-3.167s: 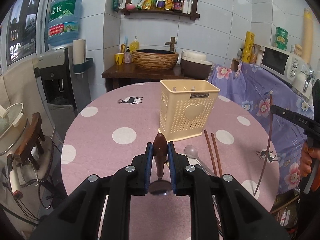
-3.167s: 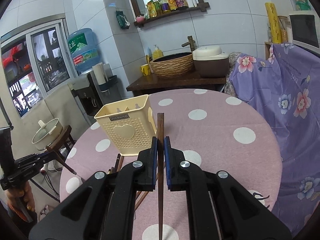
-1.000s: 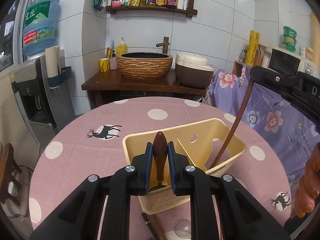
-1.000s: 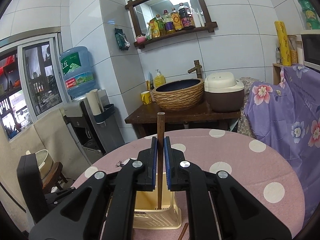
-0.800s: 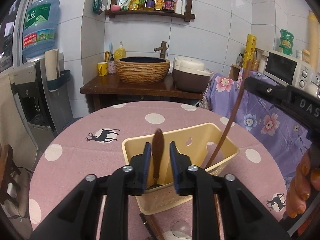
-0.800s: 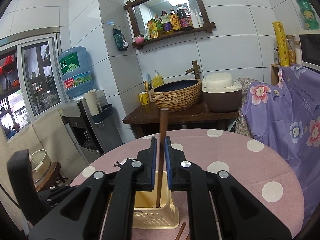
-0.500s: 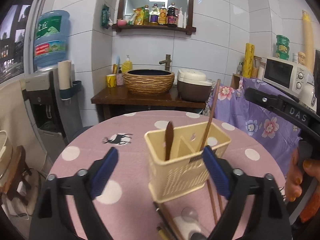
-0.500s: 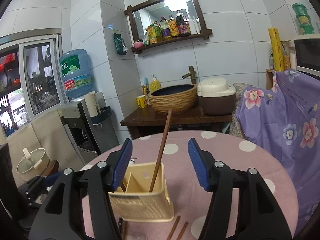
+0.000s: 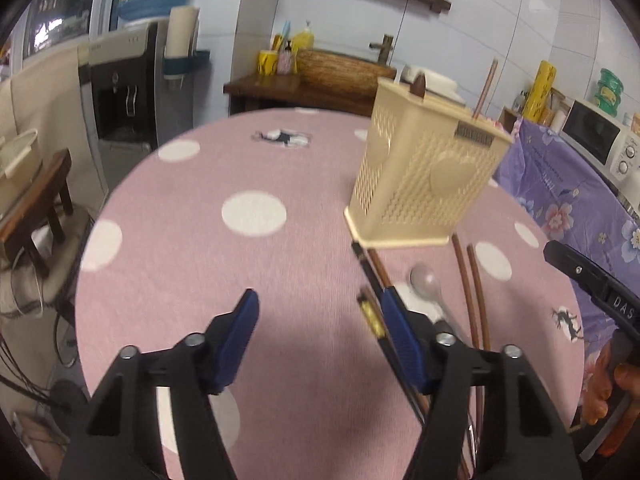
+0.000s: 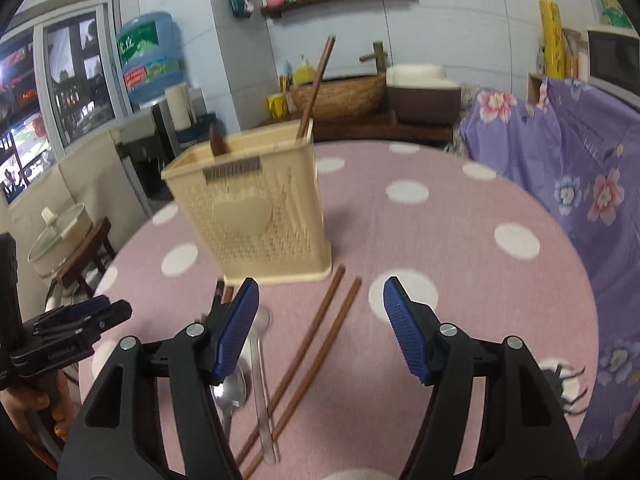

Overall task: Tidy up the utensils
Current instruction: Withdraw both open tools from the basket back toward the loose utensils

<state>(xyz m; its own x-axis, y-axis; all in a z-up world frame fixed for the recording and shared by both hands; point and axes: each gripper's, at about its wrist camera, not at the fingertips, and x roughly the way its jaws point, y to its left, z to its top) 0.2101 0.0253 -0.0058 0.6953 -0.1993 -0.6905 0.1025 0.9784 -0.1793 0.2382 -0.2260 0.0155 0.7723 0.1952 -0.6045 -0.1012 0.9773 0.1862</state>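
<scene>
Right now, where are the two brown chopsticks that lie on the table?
In the right wrist view, the two brown chopsticks lie side by side on the pink table, just before the cream holder, right of the spoons.

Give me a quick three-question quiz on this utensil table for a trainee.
1. True or false: both the left gripper and the right gripper are open and hold nothing.
2. Which sticks up highest from the basket? A) a chopstick B) a fork C) a knife
3. Fill in: the pair of brown chopsticks on the table lies in ____ of the basket, on the gripper side.

Key: 1 true; 2 A; 3 front.
</scene>
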